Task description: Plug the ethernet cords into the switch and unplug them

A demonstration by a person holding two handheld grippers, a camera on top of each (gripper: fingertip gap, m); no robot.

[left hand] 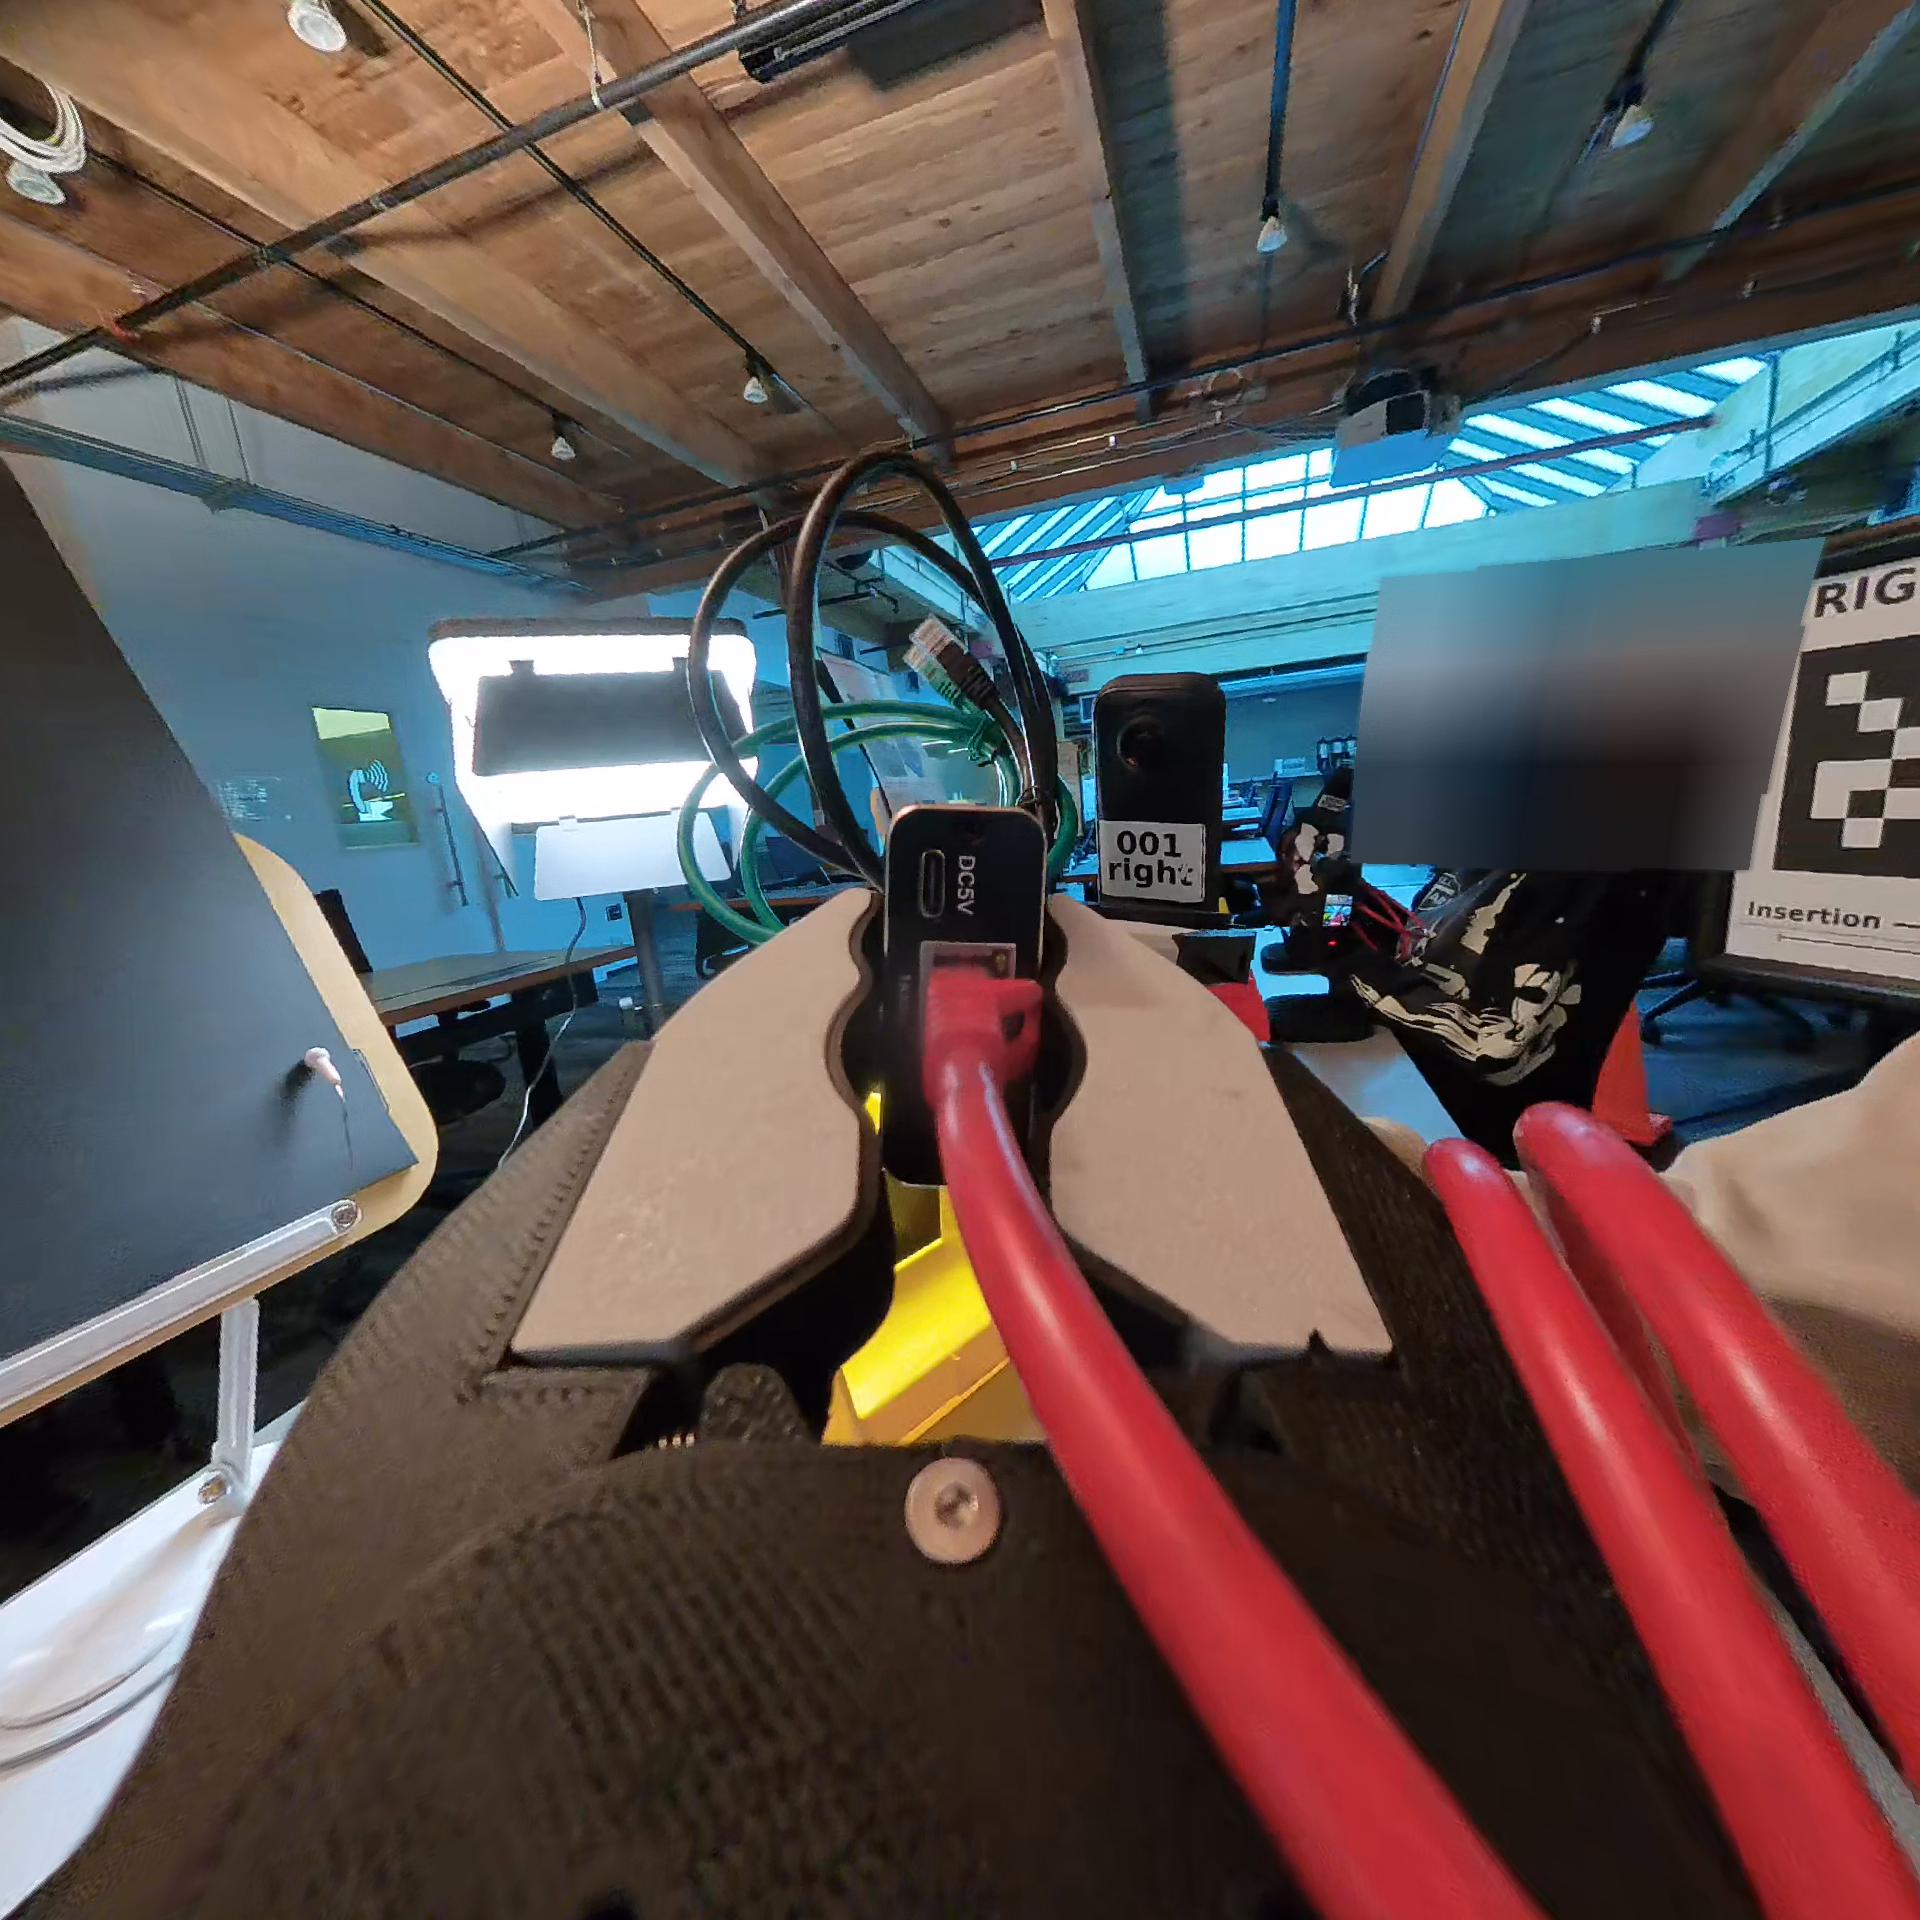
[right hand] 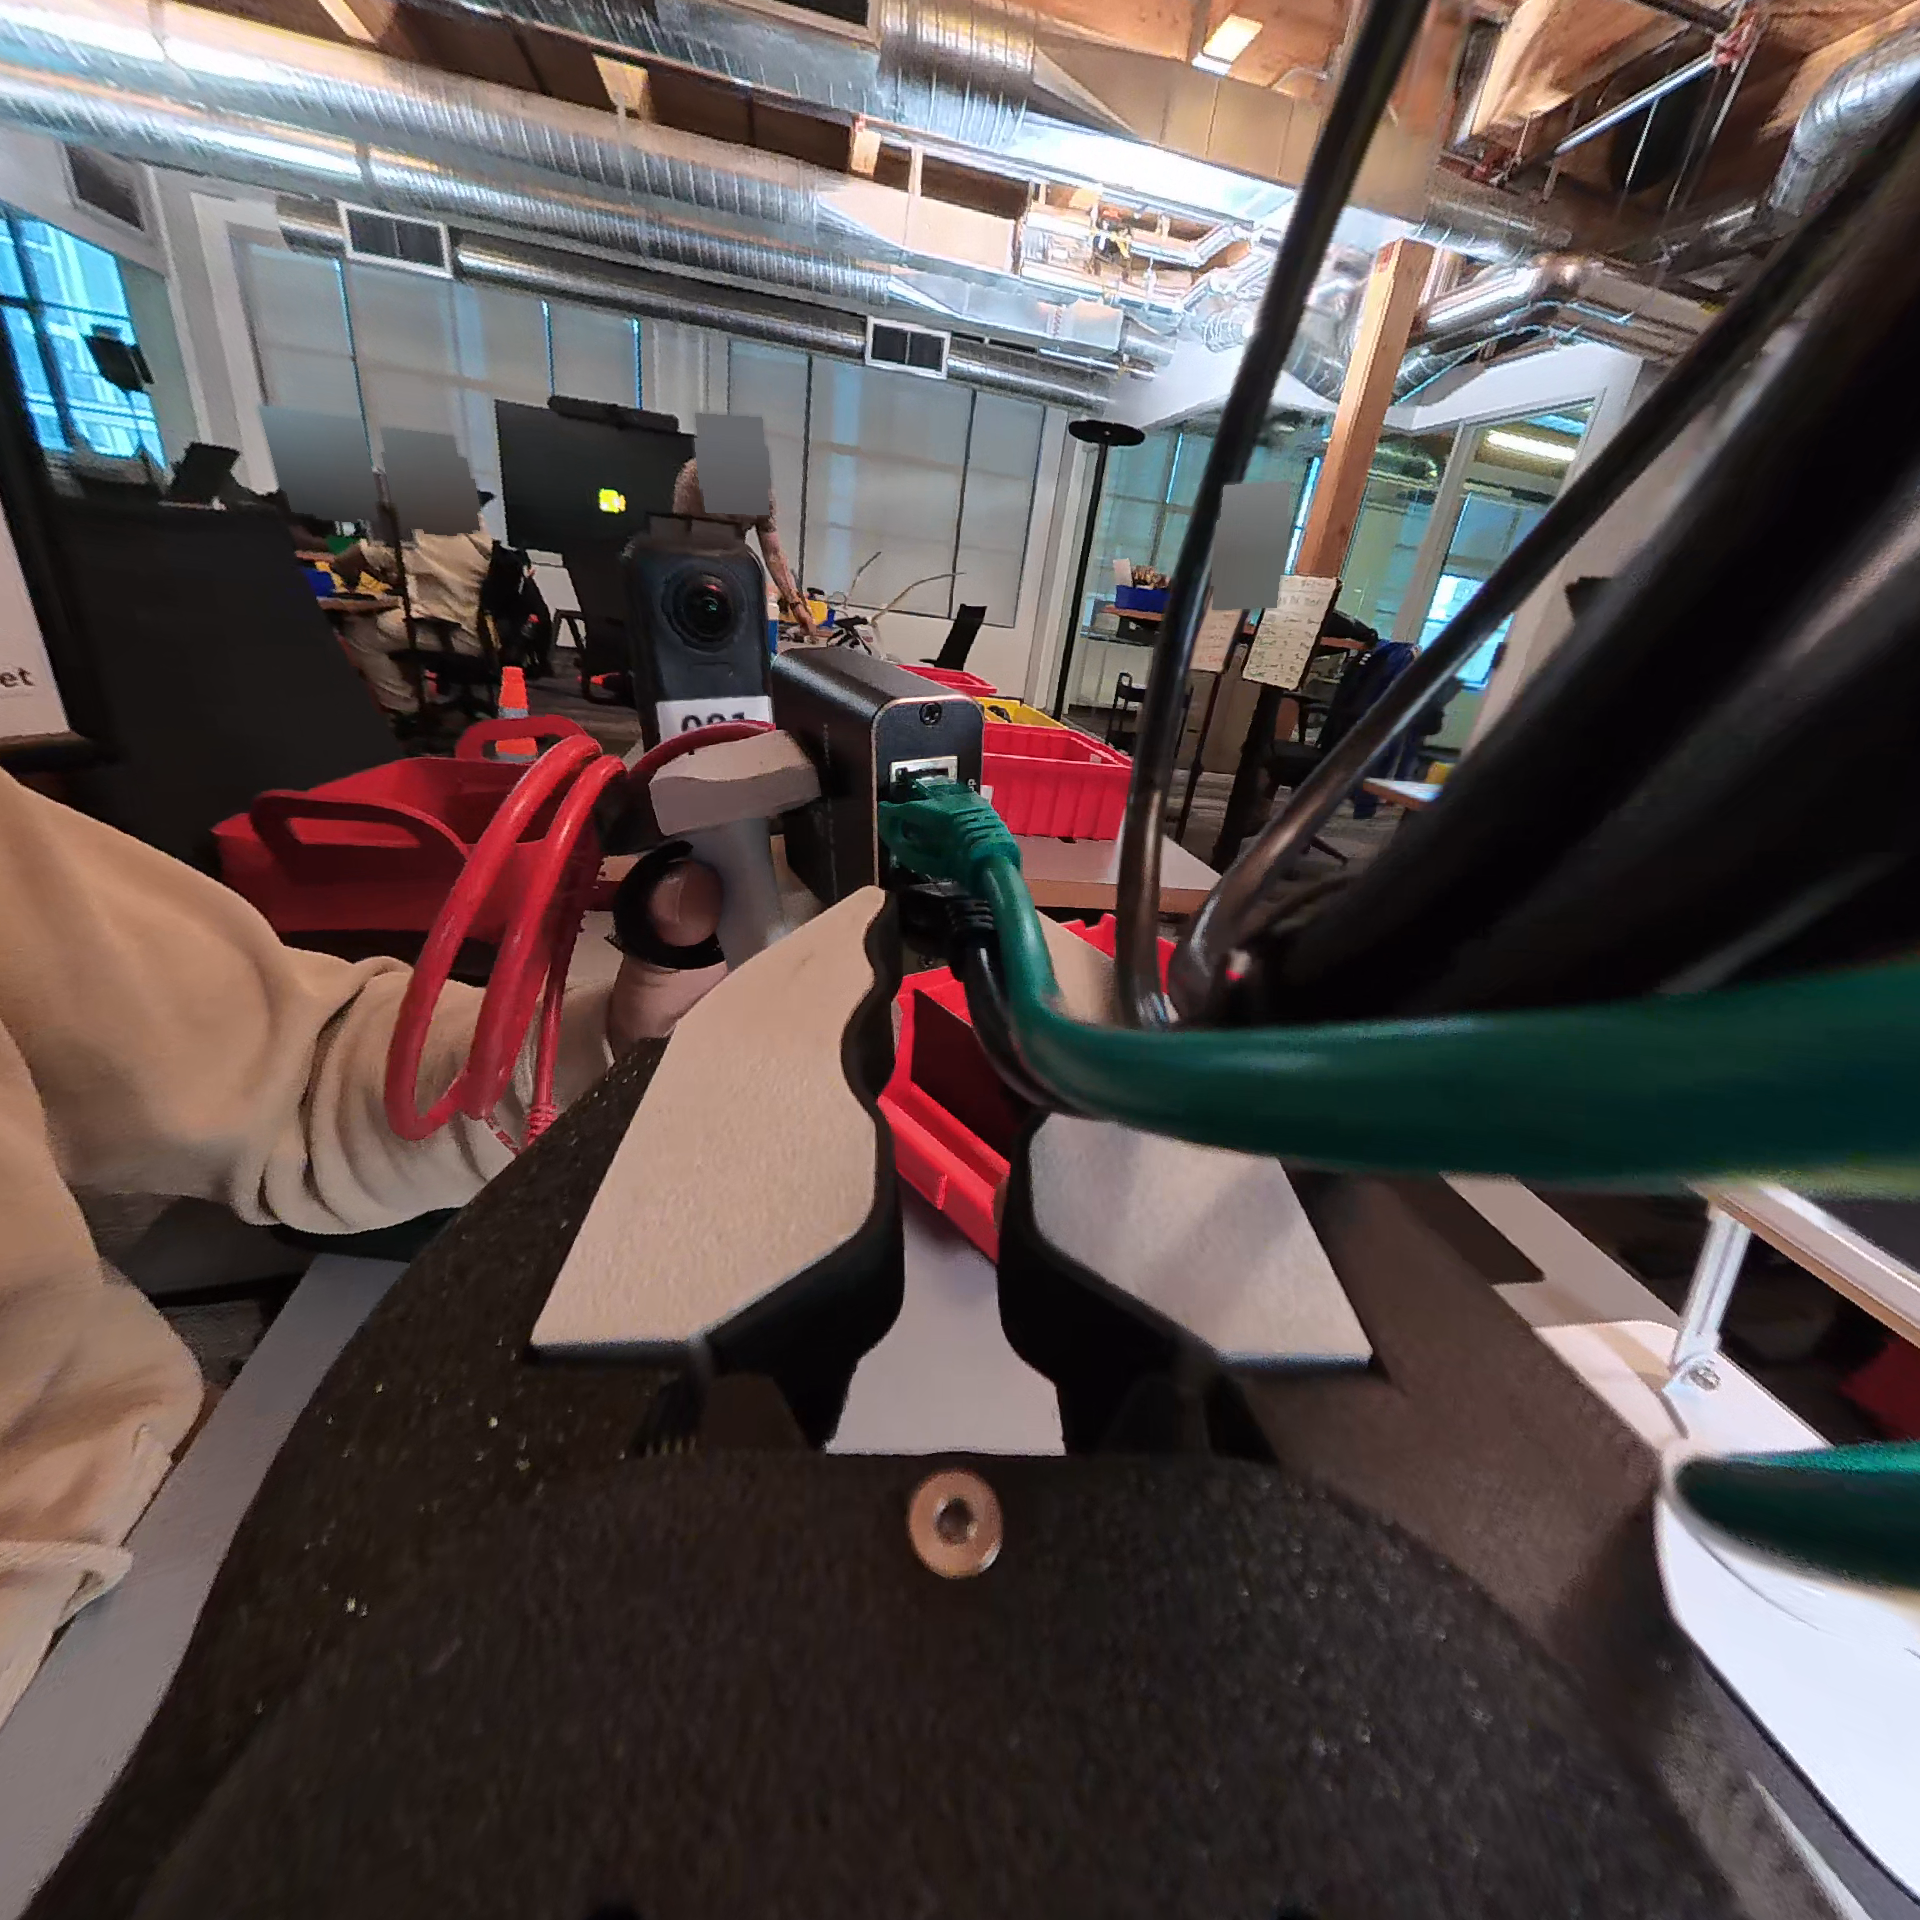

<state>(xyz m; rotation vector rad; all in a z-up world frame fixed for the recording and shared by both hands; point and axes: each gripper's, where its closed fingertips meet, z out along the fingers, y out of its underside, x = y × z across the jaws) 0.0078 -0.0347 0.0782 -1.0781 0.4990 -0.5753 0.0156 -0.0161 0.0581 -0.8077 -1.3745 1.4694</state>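
Just ahead of the right claw (right hand: 951, 987), its jaws apart, the green ethernet plug (right hand: 940, 821) sits in the switch (right hand: 883, 748). The left claw (left hand: 961, 997) clamps that switch, long axis upright between its fingers, the red cord (left hand: 977, 1049) plugged into the near face.

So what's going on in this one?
A person holds tongs in each hand. The left tongs grip a small black switch in the air, with a red cord plugged into one end. At the other end, a green cord and a black cord are plugged in, right ahead of the right tongs, which hold nothing.
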